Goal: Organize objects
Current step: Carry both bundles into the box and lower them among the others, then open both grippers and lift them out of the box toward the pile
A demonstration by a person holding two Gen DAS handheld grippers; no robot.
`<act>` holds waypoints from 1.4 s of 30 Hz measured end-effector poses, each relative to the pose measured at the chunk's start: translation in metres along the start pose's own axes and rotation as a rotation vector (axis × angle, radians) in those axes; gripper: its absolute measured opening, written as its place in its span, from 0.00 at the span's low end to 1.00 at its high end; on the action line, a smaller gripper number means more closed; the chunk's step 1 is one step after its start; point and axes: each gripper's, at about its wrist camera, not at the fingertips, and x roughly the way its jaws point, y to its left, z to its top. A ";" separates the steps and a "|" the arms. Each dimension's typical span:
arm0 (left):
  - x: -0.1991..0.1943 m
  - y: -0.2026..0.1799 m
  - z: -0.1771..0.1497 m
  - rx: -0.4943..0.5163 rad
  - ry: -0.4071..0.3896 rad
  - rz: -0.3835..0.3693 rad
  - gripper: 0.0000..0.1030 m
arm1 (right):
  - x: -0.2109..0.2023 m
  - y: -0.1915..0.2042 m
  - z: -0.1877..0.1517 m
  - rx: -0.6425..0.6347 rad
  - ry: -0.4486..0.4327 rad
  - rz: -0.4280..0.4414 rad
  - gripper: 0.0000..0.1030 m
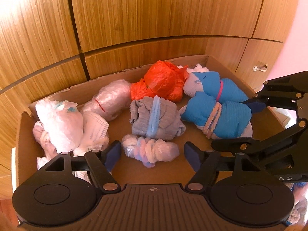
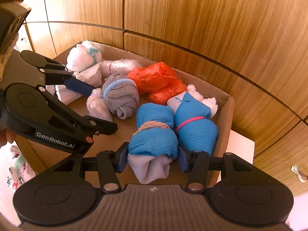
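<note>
Your left gripper (image 1: pixel 152 155) stands wide open over the small clear plastic bundle tied with pastel yarn (image 1: pixel 151 151), whose ends lie clear of the pads. Your right gripper (image 2: pixel 153 156) is narrow, with its blue pads against the blue and grey sock roll bound with twisted cord (image 2: pixel 153 134). Both bundles lie inside the shallow brown cardboard box (image 2: pixel 224 127), near its front.

Bare cardboard box (image 1: pixel 127 173) floor lies free beside the grey bundle (image 1: pixel 154 119); other bundles crowd elsewhere.
</note>
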 end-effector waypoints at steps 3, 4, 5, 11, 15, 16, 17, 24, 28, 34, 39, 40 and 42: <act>-0.001 0.001 0.000 -0.005 0.007 0.001 0.76 | -0.001 0.001 0.000 0.000 0.002 -0.003 0.47; -0.002 0.001 0.001 -0.007 0.007 0.002 0.77 | -0.002 0.001 0.000 -0.001 0.001 -0.005 0.48; -0.003 0.002 0.001 -0.007 0.007 0.002 0.78 | -0.003 0.001 0.000 -0.001 0.000 -0.007 0.48; -0.007 0.001 0.001 -0.005 0.009 -0.004 0.82 | -0.010 0.004 -0.001 -0.009 -0.003 -0.010 0.53; -0.014 0.002 -0.002 -0.010 0.010 -0.014 0.83 | -0.017 0.006 -0.001 -0.008 -0.014 -0.004 0.53; -0.016 0.002 -0.003 -0.011 0.010 -0.016 0.83 | -0.019 0.007 -0.001 -0.007 -0.016 -0.004 0.53; -0.017 0.002 -0.003 -0.012 0.011 -0.018 0.84 | -0.021 0.008 -0.001 -0.007 -0.019 -0.004 0.53; -0.026 0.003 -0.005 -0.010 0.025 -0.024 0.84 | -0.029 0.017 0.000 -0.019 -0.011 -0.015 0.53; -0.031 0.003 -0.004 -0.016 0.026 -0.034 0.85 | -0.036 0.021 0.002 -0.028 -0.013 -0.019 0.53; -0.046 0.004 -0.003 -0.029 0.019 -0.039 0.87 | -0.049 0.025 0.000 -0.014 -0.032 -0.026 0.54; -0.070 0.004 -0.012 -0.026 -0.005 -0.049 0.93 | -0.072 0.031 -0.007 0.015 -0.068 -0.035 0.56; -0.075 0.003 -0.016 -0.024 -0.012 -0.049 0.94 | -0.078 0.032 -0.009 0.026 -0.077 -0.031 0.56; -0.087 0.003 -0.024 -0.021 -0.024 -0.045 0.94 | -0.090 0.035 -0.015 0.042 -0.097 -0.033 0.57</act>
